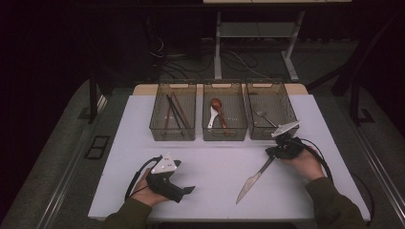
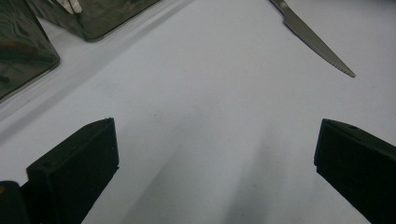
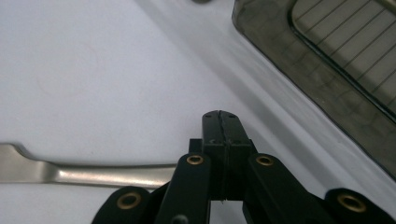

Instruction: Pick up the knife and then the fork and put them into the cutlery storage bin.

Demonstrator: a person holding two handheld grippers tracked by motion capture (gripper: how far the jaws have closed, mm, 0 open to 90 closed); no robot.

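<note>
Steel catches the light where our right tool (image 1: 281, 149) pinches the handle end of a knife (image 1: 253, 179), its jaws pressed together on the metal; in the right gripper view the handle (image 3: 84, 173) runs out sideways from under the closed jaws. The blade slants toward us over the white tabletop (image 1: 215, 167), and we cannot tell whether its tip touches the surface or hangs just above it.

Our left tool (image 1: 168, 177) rests near the front edge, well apart from the knife, its jaws spread wide over bare tabletop and holding nothing; the left gripper view catches the serrated blade tip (image 2: 322, 49) farther off.

Beyond the tools, three wire bins stand side by side along the far edge. The left bin (image 1: 173, 112) holds chopsticks, the middle bin (image 1: 224, 112) holds spoons, and the right bin (image 1: 271, 110), just beside our right tool, holds a fork (image 1: 264, 117).

We judge the sorting nearly finished: the other cutlery is already in bins, and the knife is the last piece outside them. It is gripped but not yet carried over, most likely to the right bin.
</note>
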